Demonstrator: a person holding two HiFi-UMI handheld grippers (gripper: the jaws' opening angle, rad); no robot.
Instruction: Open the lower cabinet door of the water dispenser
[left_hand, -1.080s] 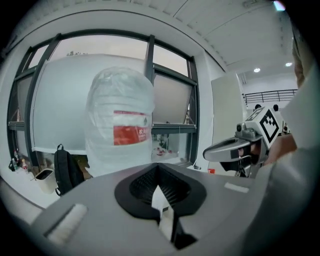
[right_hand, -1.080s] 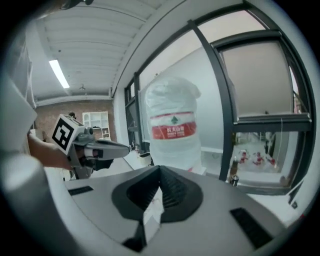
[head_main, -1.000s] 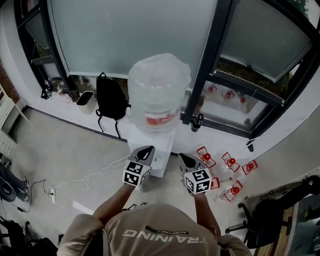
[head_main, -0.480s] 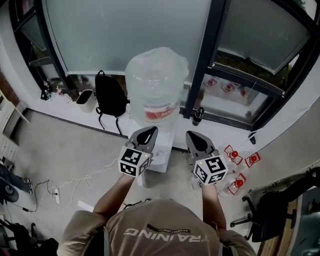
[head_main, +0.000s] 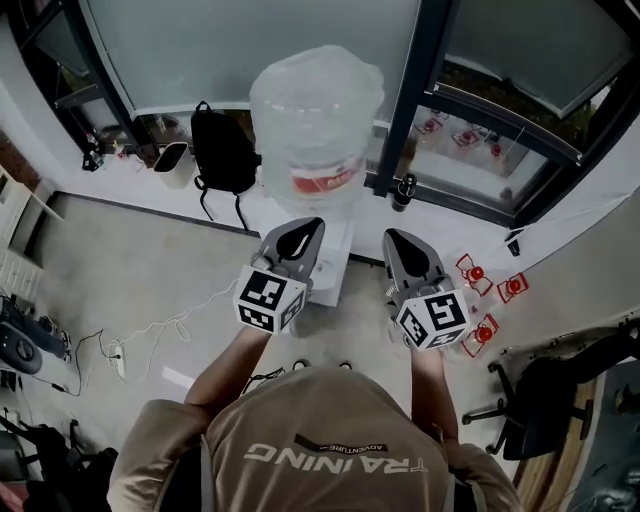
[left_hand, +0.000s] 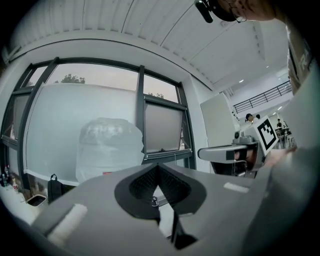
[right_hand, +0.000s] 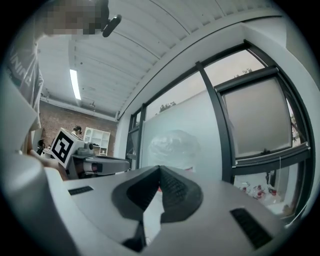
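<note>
The water dispenser's white body (head_main: 335, 262) stands against the window wall, with a big clear bottle (head_main: 315, 105) wrapped in plastic on top. Its lower cabinet door is hidden from this steep angle. My left gripper (head_main: 303, 232) and right gripper (head_main: 397, 242) are held side by side in front of the dispenser, well above the floor, pointing at it. Both are shut with nothing between the fingers. In the left gripper view the jaws (left_hand: 158, 167) meet below the bottle (left_hand: 109, 147). The right gripper view shows its closed tips (right_hand: 160, 171) under the bottle (right_hand: 172, 144).
A black backpack (head_main: 225, 155) and a white bin (head_main: 170, 163) sit left of the dispenser. A dark bottle (head_main: 404, 190) stands on the sill by the window post (head_main: 418, 95). Red-and-white items (head_main: 482, 300) lie on the floor right, cables (head_main: 150, 335) left, a chair (head_main: 545, 395) far right.
Both grippers have risen toward the head camera and look larger. Their tips now lie over the dispenser's body, just under the bottle. They stayed shut.
</note>
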